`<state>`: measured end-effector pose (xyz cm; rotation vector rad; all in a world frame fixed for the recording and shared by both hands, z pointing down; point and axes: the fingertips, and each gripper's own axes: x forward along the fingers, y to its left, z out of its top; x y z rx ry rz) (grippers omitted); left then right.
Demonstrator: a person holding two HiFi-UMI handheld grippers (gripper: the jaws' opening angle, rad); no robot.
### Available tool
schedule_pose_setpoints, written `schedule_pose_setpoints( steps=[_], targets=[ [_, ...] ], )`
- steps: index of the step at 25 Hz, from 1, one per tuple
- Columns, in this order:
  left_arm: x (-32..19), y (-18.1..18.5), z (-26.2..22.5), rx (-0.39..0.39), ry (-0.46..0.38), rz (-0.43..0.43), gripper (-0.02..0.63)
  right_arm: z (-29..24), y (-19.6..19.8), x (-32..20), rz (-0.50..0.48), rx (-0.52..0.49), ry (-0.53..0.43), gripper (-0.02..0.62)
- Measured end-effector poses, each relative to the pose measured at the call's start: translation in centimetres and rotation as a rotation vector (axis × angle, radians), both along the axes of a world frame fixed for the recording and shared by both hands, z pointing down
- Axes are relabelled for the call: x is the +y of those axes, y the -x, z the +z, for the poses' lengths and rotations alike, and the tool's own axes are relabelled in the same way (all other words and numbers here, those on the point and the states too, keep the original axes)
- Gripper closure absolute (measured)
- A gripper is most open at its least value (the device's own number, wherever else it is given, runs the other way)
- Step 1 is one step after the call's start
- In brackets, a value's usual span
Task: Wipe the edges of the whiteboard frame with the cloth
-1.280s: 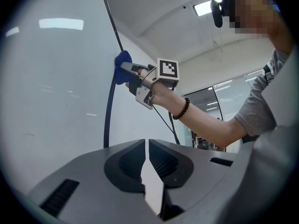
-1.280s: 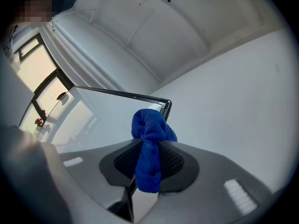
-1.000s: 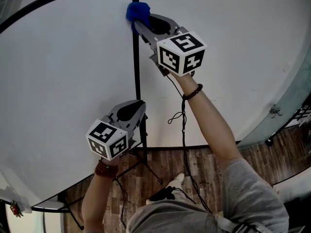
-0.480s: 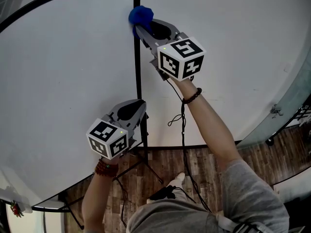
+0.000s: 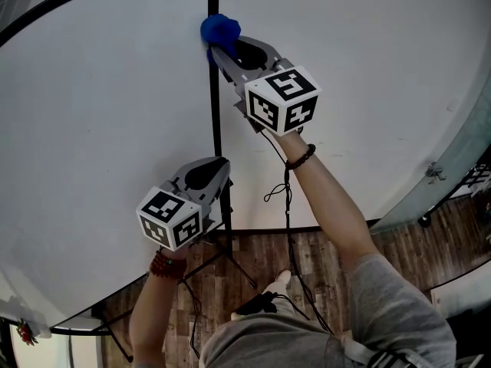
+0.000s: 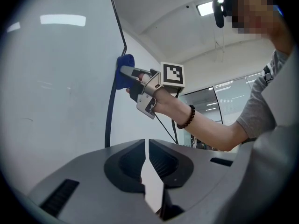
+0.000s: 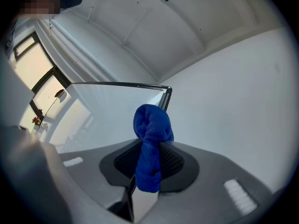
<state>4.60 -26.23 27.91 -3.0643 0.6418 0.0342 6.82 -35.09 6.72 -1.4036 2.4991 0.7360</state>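
The whiteboard [image 5: 107, 113] stands upright with a black frame edge [image 5: 214, 106] running down its right side. My right gripper [image 5: 221, 46] is shut on a bunched blue cloth [image 5: 220, 29] and presses it against that edge, high up. In the right gripper view the cloth [image 7: 150, 139] hangs between the jaws, with the frame's top corner [image 7: 166, 94] just beyond. My left gripper [image 5: 221, 167] sits lower beside the same edge. It is shut with nothing between its jaws [image 6: 145, 146]. From there the cloth [image 6: 124, 71] shows on the frame edge [image 6: 111, 106].
A white wall [image 5: 368, 90] lies right of the board. Below are a wooden floor [image 5: 253, 267], black stand legs [image 5: 230, 263] and a cable [image 5: 290, 228] hanging from my right arm. A glass partition [image 5: 460, 167] stands at the far right.
My right gripper has slid the blue cloth a little way down the vertical frame edge. The left gripper has stayed where it was.
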Motion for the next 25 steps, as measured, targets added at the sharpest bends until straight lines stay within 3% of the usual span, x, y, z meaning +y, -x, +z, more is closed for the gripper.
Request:
schedule_pose_setpoints(
  steps=[25],
  targets=[
    [0.0, -0.5, 1.0, 0.002, 0.027, 0.017, 0.575, 2.2, 0.2, -0.2, 0.001, -0.040, 0.029, 0.499]
  ],
)
